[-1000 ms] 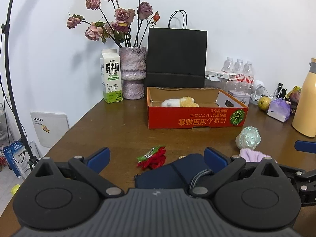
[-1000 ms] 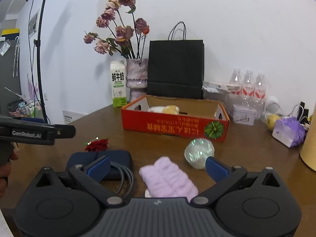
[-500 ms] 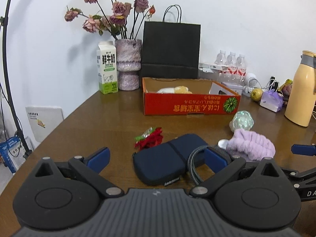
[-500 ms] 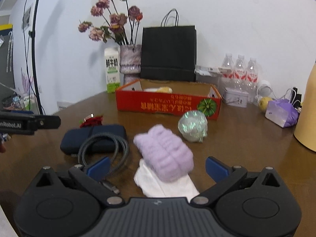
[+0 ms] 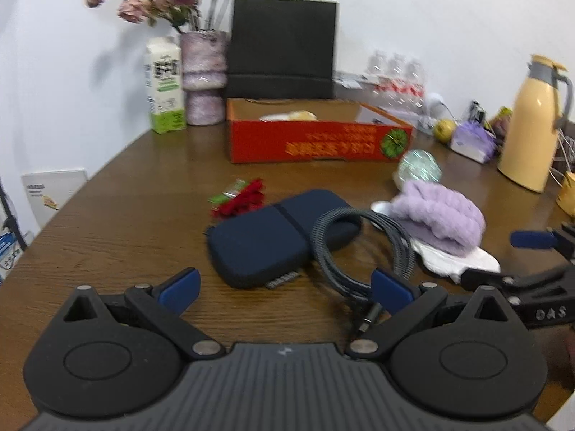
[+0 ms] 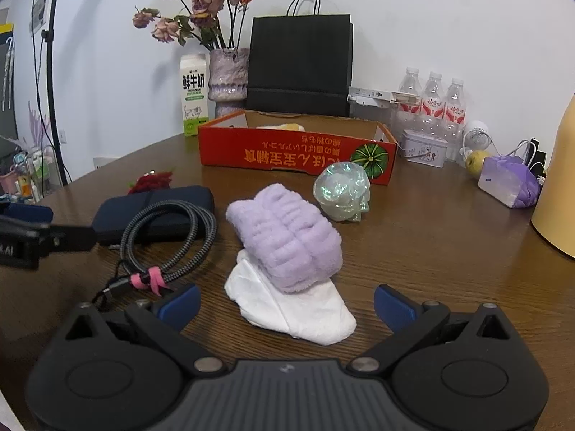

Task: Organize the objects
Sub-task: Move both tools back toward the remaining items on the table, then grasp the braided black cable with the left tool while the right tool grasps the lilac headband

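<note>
Approach step, nothing picked yet. Both grippers, left (image 5: 284, 283) and right (image 6: 285, 303), spread, empty. Purple towel (image 6: 287, 237) mid-bench before my right fingers (image 6: 393, 307); next: advance, clench, carry to red box (image 6: 298, 156).

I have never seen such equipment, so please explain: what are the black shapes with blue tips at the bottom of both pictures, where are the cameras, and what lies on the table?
They are two hand-held grippers, one per hand, each carrying a camera that looks forward along its fingers. The left gripper and the right gripper are both open and hold nothing. On the brown table lie a navy pouch, a coiled grey cable, a lilac fluffy cloth on top of a white cloth, a shiny iridescent ball and a small red item. Behind stands an open red cardboard box.
</note>
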{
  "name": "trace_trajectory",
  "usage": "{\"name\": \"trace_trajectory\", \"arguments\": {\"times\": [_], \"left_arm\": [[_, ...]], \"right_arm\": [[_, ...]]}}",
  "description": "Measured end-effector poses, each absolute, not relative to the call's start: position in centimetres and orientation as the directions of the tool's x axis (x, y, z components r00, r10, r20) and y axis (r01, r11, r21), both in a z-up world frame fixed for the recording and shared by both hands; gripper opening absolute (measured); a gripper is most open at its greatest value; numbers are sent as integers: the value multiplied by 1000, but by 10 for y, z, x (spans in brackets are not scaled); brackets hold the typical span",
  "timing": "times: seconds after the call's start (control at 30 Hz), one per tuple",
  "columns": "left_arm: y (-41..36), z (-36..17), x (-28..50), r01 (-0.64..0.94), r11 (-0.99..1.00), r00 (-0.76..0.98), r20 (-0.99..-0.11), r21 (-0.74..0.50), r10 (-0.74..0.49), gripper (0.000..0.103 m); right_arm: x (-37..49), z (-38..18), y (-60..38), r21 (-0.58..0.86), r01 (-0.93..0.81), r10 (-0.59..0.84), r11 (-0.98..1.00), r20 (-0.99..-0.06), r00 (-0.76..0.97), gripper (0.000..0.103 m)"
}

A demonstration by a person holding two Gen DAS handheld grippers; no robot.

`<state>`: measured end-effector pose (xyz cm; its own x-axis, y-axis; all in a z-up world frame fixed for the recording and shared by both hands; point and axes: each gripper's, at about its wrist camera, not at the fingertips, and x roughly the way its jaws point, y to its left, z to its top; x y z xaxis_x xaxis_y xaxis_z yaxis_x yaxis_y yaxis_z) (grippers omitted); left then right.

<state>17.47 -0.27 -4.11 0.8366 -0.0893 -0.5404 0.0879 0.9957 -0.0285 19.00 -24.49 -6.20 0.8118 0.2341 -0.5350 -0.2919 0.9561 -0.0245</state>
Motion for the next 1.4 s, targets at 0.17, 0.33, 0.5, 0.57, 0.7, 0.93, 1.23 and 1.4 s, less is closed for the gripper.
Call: {"name": "trace_trajectory", "arguments": {"times": [0.17,0.33,0.5,0.57,0.7,0.93,1.23,1.4], "left_arm": [[-26,-47,186,145,989,799,-586,-28,-134,103],[-49,-50,201,148,989,779,-614,-21,-130,103],[-63,-54,219,107,994,753,-649,-33,-103,103],[-67,-54,224,80,996,752,-654,-30,-80,103],[-75,-54,232,47,999,749,-660,-22,-50,103],[-85,-56,240,-5,1000,754,-657,-19,-9,103],[-85,-60,238,-54,998,769,-639,-21,28,90],[-83,-59,232,-51,998,773,-634,-22,26,89]], "right_arm": [[199,-63,-252,-56,-290,214,955,-543,812,103],[211,-60,-266,-64,-277,202,959,-532,822,103],[216,-65,-276,-25,-277,223,961,-526,821,103],[217,-66,-278,-25,-260,209,965,-523,826,103],[218,-66,-284,20,-271,242,962,-517,821,103],[218,-66,-286,39,-268,250,963,-511,823,103],[220,-67,-287,54,-263,251,963,-525,813,103],[220,-67,-287,59,-261,252,964,-520,816,103]]}}
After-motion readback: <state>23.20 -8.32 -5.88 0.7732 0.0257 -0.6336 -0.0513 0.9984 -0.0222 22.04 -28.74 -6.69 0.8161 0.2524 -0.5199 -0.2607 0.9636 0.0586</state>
